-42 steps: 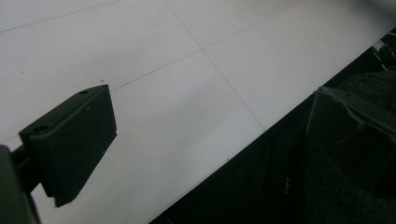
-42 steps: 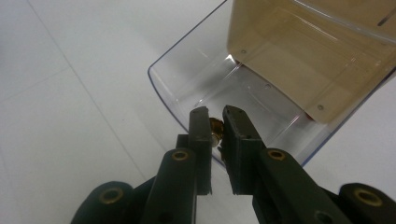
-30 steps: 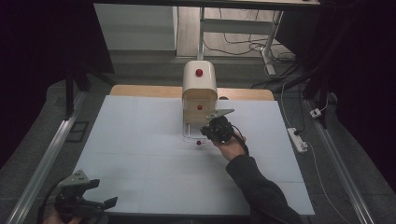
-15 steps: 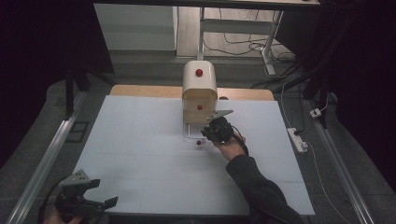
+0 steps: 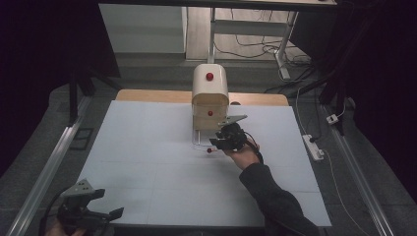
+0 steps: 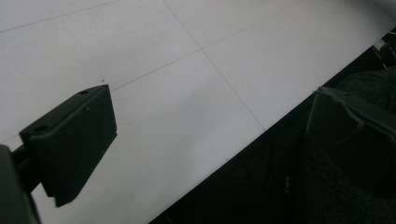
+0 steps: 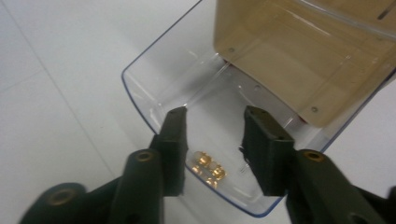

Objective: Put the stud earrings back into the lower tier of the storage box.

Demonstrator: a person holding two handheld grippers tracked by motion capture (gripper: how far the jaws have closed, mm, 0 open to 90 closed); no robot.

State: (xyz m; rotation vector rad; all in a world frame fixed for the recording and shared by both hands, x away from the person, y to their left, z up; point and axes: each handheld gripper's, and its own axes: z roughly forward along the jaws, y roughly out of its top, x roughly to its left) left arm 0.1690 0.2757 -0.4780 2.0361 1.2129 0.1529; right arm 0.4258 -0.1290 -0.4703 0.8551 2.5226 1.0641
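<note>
From the high view, one cream box (image 5: 210, 96) with two red knobs stands at the desk's (image 5: 147, 162) far side, the right gripper (image 5: 222, 142) at its clear drawer (image 5: 199, 142), the left gripper (image 5: 91, 212) at the near edge, both where they were a second ago. The left gripper view shows its fingers (image 6: 70, 144) spread over bare desk. In the right gripper view, fingers (image 7: 173, 149) that have just been opening stand apart, gripping nothing, over the drawer (image 7: 154, 79) holding two small gold pieces (image 7: 208, 169).

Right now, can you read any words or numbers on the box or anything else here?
No readable text anywhere.
Wooden box: two red knobs, no letters or numbers.
Clear tray: no print; small gold pieces bear no marks I can read.
Power strip: too small to tell.
</note>
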